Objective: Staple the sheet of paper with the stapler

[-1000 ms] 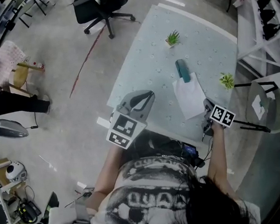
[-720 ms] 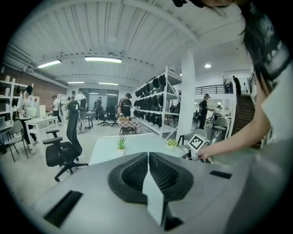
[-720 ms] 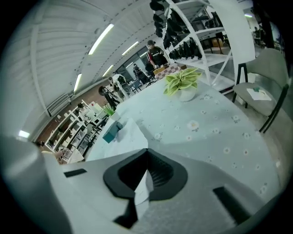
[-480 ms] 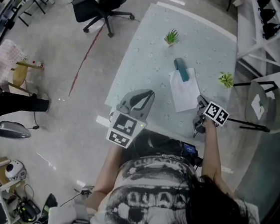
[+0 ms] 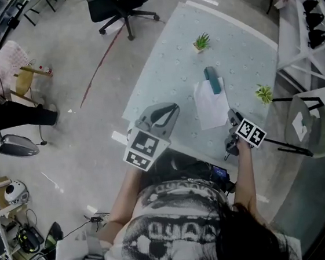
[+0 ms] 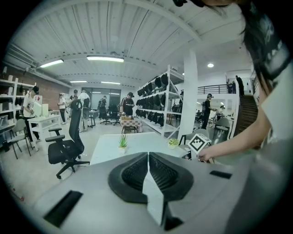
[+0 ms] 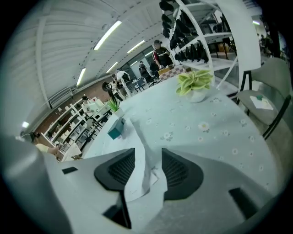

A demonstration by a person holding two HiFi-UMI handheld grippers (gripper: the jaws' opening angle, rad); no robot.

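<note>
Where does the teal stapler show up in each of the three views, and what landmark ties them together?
Head view: the stapler is upper centre-right, at the far end of the sheet of paper.
Left gripper view: not in it.
Right gripper view: left of centre, about mid-height.
Shared landmark: the spiky potted plant.

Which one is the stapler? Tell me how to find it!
Look at the big pale table with tiny flowers printed on it. Near its middle lies a white sheet of paper, and the stapler sits at the paper's far end. It is the only blue-green blocky thing there; the two little plants nearby are leafy green.
</note>
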